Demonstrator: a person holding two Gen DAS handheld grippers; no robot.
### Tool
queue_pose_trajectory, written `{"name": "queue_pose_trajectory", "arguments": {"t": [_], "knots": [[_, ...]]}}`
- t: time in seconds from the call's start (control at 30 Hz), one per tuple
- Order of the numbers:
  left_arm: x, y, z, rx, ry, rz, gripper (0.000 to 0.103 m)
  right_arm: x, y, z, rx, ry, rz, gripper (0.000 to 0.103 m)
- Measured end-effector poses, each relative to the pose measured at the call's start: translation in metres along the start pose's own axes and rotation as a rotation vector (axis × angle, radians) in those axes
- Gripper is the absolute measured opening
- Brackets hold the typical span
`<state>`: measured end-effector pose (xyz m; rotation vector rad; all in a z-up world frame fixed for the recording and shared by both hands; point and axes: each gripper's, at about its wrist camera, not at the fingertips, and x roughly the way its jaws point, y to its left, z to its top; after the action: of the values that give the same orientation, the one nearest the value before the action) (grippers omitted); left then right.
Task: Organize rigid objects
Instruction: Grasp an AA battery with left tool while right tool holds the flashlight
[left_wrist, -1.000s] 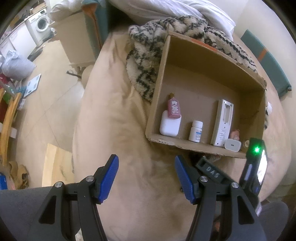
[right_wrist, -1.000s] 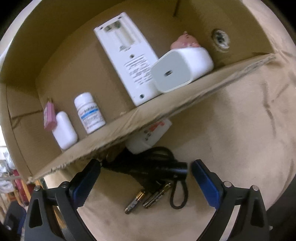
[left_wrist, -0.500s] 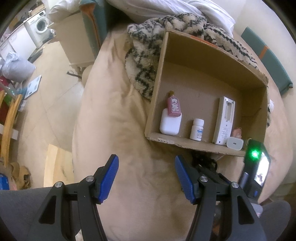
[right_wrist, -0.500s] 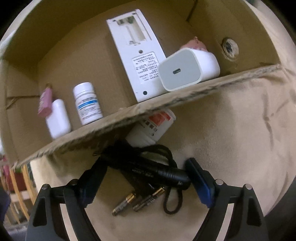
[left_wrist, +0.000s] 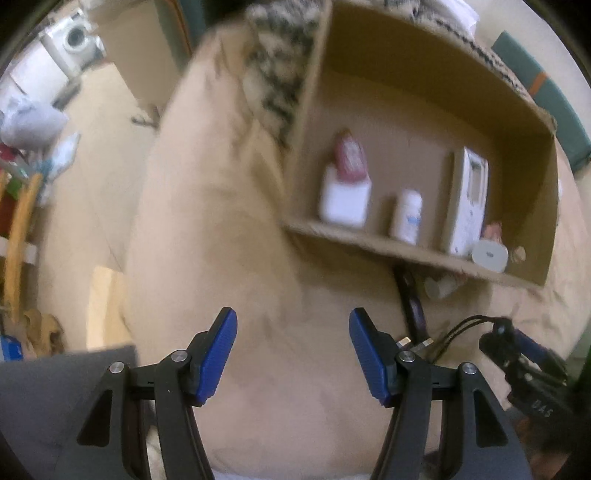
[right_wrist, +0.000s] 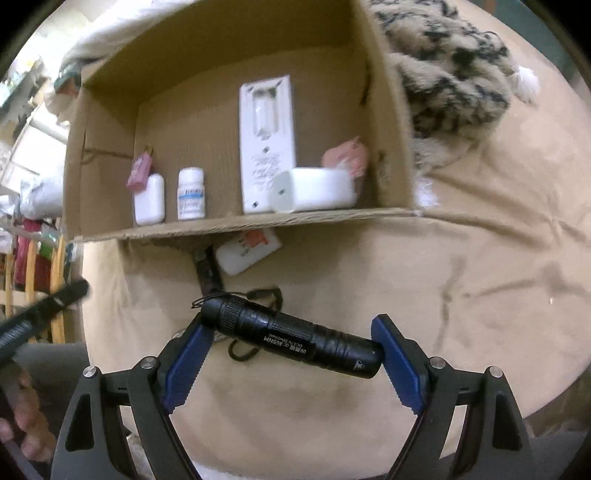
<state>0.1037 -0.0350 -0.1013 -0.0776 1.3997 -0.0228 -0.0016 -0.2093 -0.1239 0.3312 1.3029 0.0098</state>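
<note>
My right gripper (right_wrist: 290, 328) is shut on a black flashlight (right_wrist: 295, 341), gripped end to end between the blue pads and lifted off the beige bed cover (right_wrist: 443, 314). Its cord (right_wrist: 258, 295) hangs behind it. An open cardboard box (right_wrist: 258, 221) beyond holds a white remote (right_wrist: 266, 144), a white charger (right_wrist: 314, 190), a pill bottle (right_wrist: 191, 194), a white case (right_wrist: 149, 199) and a pink bottle (right_wrist: 139, 171). My left gripper (left_wrist: 292, 321) hangs open over bare cover, nothing between its fingers. Two batteries (left_wrist: 413, 341) lie just right of it.
A white bottle with a red label (right_wrist: 247, 251) and a dark stick-like object (right_wrist: 207, 273) lie just in front of the box. A patterned fleece blanket (right_wrist: 454, 74) lies behind the box. The bed edge and floor (left_wrist: 92, 166) are to the left. A hand (right_wrist: 22, 424) shows at the lower left.
The right gripper closed on the flashlight, lifted it off the cover and rolled, leaving the batteries and white bottle behind. The left gripper sank closer to the bed; its view is now blurred.
</note>
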Motion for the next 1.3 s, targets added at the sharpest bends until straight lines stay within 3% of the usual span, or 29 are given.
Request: {"name": "queue_pose_trajectory", "arguments": {"t": [0.17, 0.3, 0.47, 0.93, 1.3], "knots": [[0.036, -0.024, -0.014, -0.097, 0.137, -0.078, 0.06, 0.004, -0.025, 0.012, 0.067, -0.018, 0.071, 0.092], [0.061, -0.041, -0.026, -0.153, 0.19, -0.056, 0.06, -0.015, -0.036, 0.015, 0.05, -0.048, 0.08, 0.092], [0.066, -0.049, -0.027, -0.218, 0.157, -0.037, 0.06, -0.022, -0.047, 0.015, 0.069, -0.05, 0.12, 0.092], [0.074, -0.063, -0.034, -0.234, 0.16, 0.036, 0.06, -0.036, -0.043, 0.021, 0.081, -0.08, 0.171, 0.092], [0.086, -0.081, -0.042, -0.182, 0.167, 0.111, 0.06, -0.031, -0.039, 0.022, 0.071, -0.072, 0.151, 0.092]]}}
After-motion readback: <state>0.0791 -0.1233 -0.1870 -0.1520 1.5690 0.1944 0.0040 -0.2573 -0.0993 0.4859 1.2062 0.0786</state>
